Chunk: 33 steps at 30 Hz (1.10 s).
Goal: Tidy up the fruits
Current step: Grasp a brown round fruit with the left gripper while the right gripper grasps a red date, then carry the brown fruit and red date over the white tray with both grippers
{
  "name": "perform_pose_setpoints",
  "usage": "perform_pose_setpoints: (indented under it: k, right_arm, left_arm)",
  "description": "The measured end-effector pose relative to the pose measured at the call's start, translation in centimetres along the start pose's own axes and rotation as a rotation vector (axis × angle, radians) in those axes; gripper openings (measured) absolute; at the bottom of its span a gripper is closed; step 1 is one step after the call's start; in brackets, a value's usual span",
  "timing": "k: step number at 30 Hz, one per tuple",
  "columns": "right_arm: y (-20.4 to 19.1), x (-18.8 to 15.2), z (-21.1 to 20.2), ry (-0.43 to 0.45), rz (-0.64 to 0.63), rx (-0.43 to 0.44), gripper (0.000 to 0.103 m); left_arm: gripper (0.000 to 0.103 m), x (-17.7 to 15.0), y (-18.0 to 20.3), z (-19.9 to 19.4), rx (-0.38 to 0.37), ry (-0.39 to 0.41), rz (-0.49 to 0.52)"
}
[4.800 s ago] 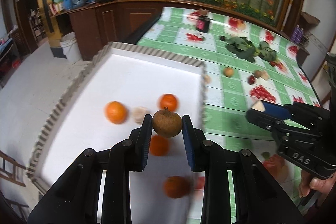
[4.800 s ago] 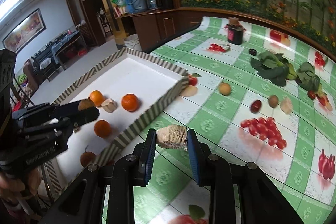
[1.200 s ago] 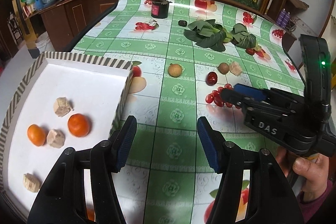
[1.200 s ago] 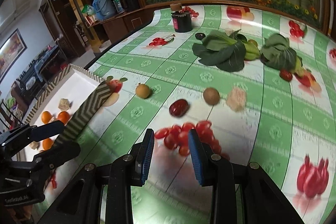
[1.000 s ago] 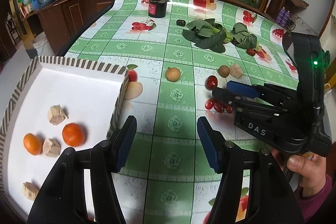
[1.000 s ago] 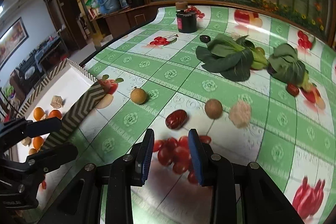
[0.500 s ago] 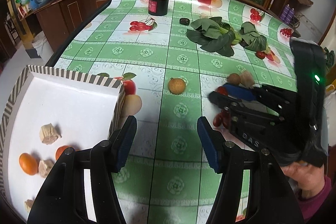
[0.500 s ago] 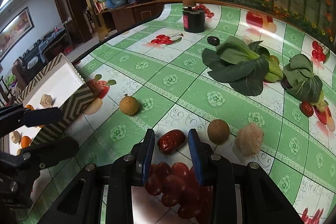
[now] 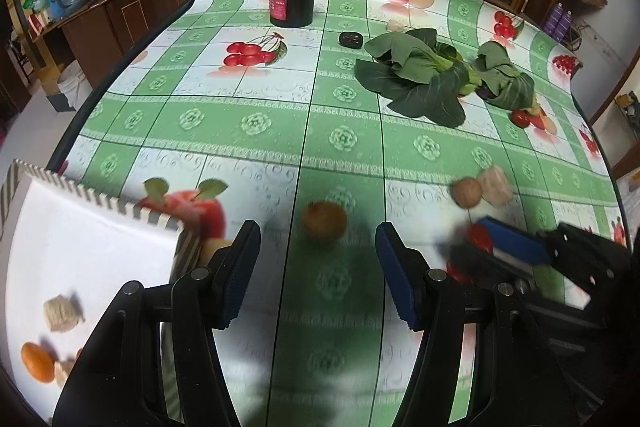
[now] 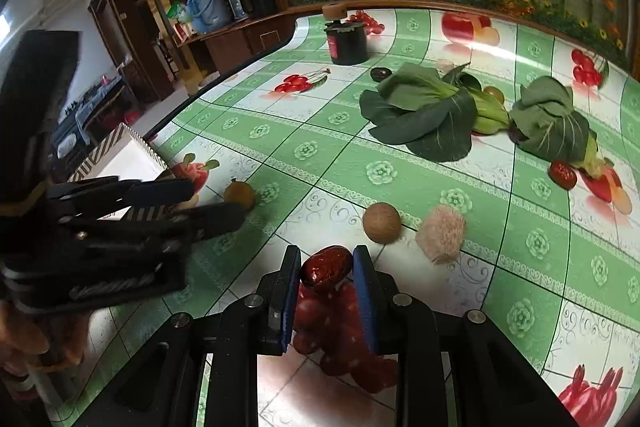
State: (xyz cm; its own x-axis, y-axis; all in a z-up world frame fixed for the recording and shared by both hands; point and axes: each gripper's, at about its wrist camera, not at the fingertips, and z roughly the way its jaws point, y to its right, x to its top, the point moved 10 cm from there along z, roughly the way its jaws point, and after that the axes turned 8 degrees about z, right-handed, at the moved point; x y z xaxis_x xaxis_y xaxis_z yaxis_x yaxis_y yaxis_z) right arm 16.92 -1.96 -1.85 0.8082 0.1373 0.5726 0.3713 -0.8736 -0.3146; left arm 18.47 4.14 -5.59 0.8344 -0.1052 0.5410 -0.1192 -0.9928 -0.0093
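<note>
My right gripper (image 10: 326, 269): just closed, clamping red date (image 10: 325, 268). My left gripper (image 9: 318, 259): jaws apart, hovering over brown round fruit (image 9: 324, 220).

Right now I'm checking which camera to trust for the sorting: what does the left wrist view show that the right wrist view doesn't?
Only the left wrist view shows the white tray's inside, holding an orange and a beige chunk.

Only the right wrist view clearly shows the right gripper shut on the red date, and a small green fruit behind the leafy greens.

Both show the open left gripper around the yellow-brown fruit and the black jar.
</note>
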Motion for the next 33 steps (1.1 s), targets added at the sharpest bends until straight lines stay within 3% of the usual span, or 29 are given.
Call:
perform_pose_setpoints:
  k: [3,7,12,21,33]
  right_arm:
    - [0.2,-0.1,0.3,-0.005,0.002,0.000,0.026]
    - [0.1,-0.4,0.4,-0.015,-0.009,-0.003,0.026]
    - [-0.1,-0.5,-0.2,-0.013,-0.017,-0.010,0.026]
    - [-2.9,-1.7,-2.8,0.014,-0.020,0.016,0.026]
    - [-9.1,-5.1,-4.2,0.005,-0.023,0.094,0.026]
  left_arm:
    - [0.059,0.3,0.1,1.0,-0.010,0.000,0.001]
    - [0.024,0.5,0.2,1.7,0.003,0.015,0.019]
    - [0.024,0.2,0.0,1.0,-0.025,0.028,0.001]
    - [0.024,-2.8,0.1,-4.5,-0.040,0.067,0.021]
    - [0.024,-8.6,-4.4,-10.4,0.062,0.123,-0.001]
